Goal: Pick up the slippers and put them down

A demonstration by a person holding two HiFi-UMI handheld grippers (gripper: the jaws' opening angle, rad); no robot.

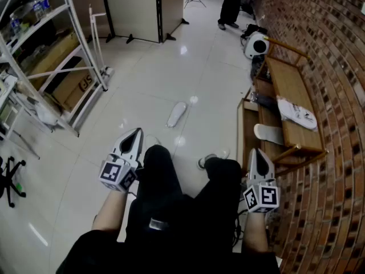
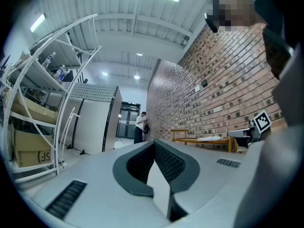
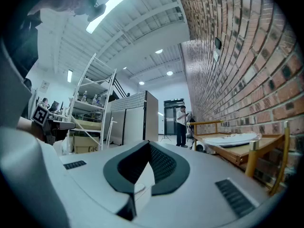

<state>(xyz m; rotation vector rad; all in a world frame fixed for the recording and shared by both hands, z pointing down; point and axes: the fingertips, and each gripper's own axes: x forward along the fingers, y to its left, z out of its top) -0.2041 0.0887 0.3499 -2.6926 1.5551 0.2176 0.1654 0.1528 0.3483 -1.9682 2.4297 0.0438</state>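
A white slipper (image 1: 177,114) lies alone on the glossy floor ahead of my knees. A second white slipper (image 1: 297,113) rests on top of the wooden rack (image 1: 288,81) by the brick wall, and it also shows as the slipper (image 3: 232,137) in the right gripper view. A third slipper (image 1: 268,133) sits on the rack's lower shelf. My left gripper (image 1: 136,133) is held over my left knee, shut and empty, far from every slipper. My right gripper (image 1: 258,152) hovers near the rack's front end, also shut with nothing in it. Both jaw pairs meet at their tips in the left gripper (image 2: 154,142) and right gripper (image 3: 148,143) views.
White metal shelving (image 1: 63,56) with a cardboard box (image 1: 77,84) fills the left side. Grey partition panels (image 1: 134,10) stand at the back. A person (image 1: 231,4) stands far off by the wall, next to a white device (image 1: 256,44). A black chair base (image 1: 10,181) is at the far left.
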